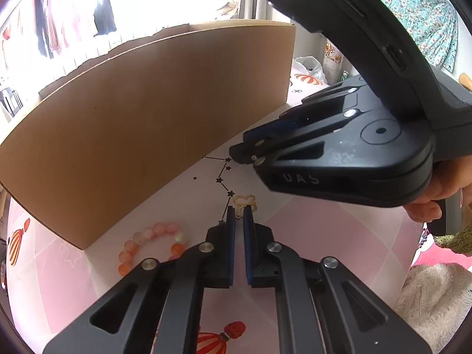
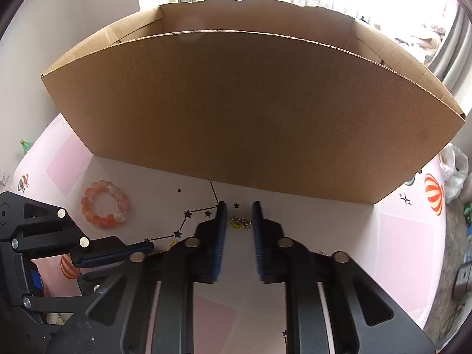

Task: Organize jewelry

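A gold chain piece (image 1: 244, 203) lies on the pink patterned tabletop, right at my left gripper's (image 1: 239, 213) fingertips; the jaws stand nearly closed with a narrow gap, nothing clearly gripped. A second small gold piece (image 2: 240, 223) lies between the open fingers of my right gripper (image 2: 239, 211). A pink and orange bead bracelet (image 2: 105, 204) lies to the left; it also shows in the left wrist view (image 1: 153, 243). The right gripper (image 1: 244, 152) shows in the left view, low over the table by the box. The left gripper (image 2: 118, 255) shows in the right view.
A large open cardboard box (image 2: 250, 112) stands just behind the jewelry; in the left view its wall (image 1: 147, 124) fills the left. A plastic bag (image 2: 455, 174) lies at the right. A fluffy cloth (image 1: 436, 298) lies at the table's right edge.
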### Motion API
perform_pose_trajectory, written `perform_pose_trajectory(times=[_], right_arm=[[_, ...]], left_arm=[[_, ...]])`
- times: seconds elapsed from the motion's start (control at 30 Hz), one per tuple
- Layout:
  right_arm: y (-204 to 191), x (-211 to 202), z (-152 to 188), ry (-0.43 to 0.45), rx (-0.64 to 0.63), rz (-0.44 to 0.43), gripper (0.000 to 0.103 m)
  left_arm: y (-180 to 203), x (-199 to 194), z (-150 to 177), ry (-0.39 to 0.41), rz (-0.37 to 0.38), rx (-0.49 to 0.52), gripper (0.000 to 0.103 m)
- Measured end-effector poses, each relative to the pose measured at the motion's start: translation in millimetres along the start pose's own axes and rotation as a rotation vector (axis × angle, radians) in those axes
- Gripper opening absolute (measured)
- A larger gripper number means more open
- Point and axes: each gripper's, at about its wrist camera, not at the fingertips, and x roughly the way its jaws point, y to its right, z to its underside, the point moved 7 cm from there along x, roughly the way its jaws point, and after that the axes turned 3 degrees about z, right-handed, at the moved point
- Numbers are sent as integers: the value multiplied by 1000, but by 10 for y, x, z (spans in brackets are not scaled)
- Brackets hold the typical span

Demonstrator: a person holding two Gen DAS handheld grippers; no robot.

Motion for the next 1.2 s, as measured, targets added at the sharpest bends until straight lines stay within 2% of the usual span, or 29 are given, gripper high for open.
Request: perform_pose_trajectory(times=[0.1,0.2,0.47,0.63,0.67,0.77,0.87,0.93,1.2], right_arm=[[20,-20,18,-6,4,6,3],[49,-41,27,-7,34,-3,1],[430,-361,63,43,289,-141,0],[540,-481,96,66,376,-192,0],[555,-491,105,69,390,-205,0],[613,-488,176,75,414,-217,0],[716,-456,258,80,434,-236,0],[661,-566,288,84,433,-239,0],[603,-512,293,87,429,-261,0]], left_arm=[[-5,-3,5,1,0,1,5],[-7,-5,10,2,2,-1,5],[-56,-89,49,3,27,-15,6],[-75,-141,57,1,60,-32,6],[-62,-138,53,3,62,-32,9],[-94,-122,35,-5,63,-32,22],[-99,-164,-5,-18,59,-22,23],[-95,-124,-50,-26,63,-17,23],[-53,-48,-102,-40,47,23,22]])
